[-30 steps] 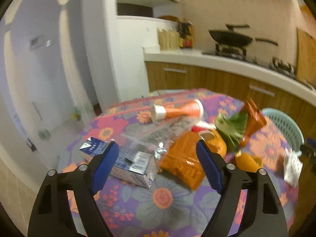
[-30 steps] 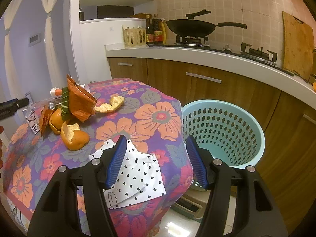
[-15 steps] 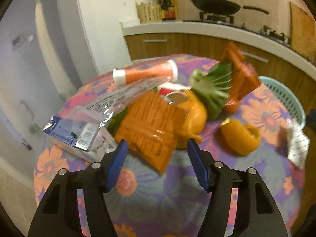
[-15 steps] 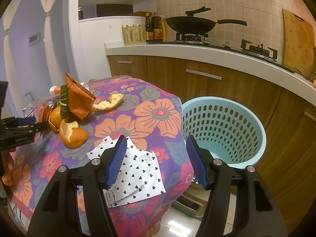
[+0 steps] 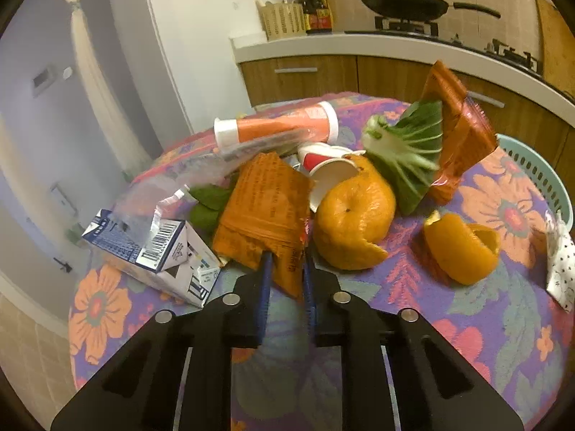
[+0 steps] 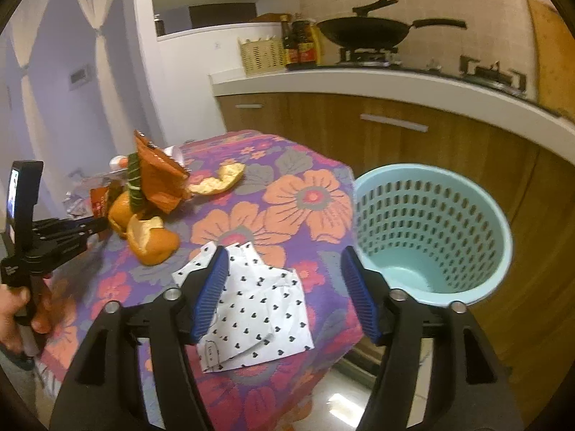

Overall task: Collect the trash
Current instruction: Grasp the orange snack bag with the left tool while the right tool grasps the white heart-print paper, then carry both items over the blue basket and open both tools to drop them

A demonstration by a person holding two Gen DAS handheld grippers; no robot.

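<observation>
Left tongs [image 5: 285, 269] closing on orange wrapper [image 5: 264, 212], pad contact seemingly hidden

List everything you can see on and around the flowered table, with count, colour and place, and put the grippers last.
snack wrapper: 1, orange, near edge of the pile, corner between the left gripper's pads
second wrapper: 1, orange, standing at the back right of the pile
milk carton: 1, blue and white, left of the wrapper
orange peel: 3 pieces, orange, middle of the table
bok choy leaf: 1, green and white, behind the peel
tube bottle: 1, orange and white, lying at the back
paper cup: 1, red and white, crushed, mid-pile
heart-print paper: 1, white with black hearts, table corner
basket: 1, light blue, floor beside the table
wok: 1, black, on the stove
left gripper: closing on the snack wrapper
right gripper: opening above the heart-print paper
</observation>
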